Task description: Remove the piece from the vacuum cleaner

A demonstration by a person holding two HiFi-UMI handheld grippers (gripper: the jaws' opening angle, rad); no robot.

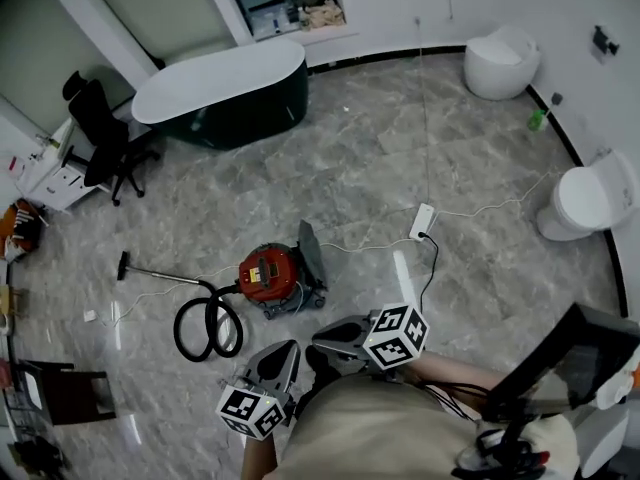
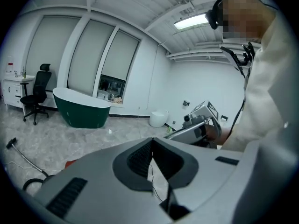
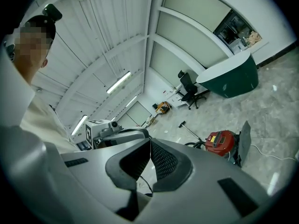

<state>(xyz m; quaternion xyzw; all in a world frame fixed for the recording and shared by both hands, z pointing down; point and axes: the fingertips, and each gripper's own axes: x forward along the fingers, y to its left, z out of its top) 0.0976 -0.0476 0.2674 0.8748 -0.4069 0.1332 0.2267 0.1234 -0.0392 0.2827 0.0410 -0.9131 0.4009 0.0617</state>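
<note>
Well, both grippers are clenched on nothing: the grey left gripper (image 2: 152,141) and the grey right gripper (image 3: 150,142) hang side by side, close to the person. The round red vacuum cleaner (image 1: 268,274) sits farther off on the grey marble floor (image 1: 400,168), clear of both. Its black hose (image 1: 208,328) lies coiled to its left, and what looks like a dark grey flat panel (image 1: 311,254) stands upright at its right.

Before you, a dark green bathtub (image 1: 220,93) stands near a black office chair (image 1: 105,138) on the marble floor (image 1: 380,158). A white toilet (image 1: 500,60) and a second toilet (image 1: 590,200) line the curved wall, with a power strip (image 1: 422,221) lying nearby.
</note>
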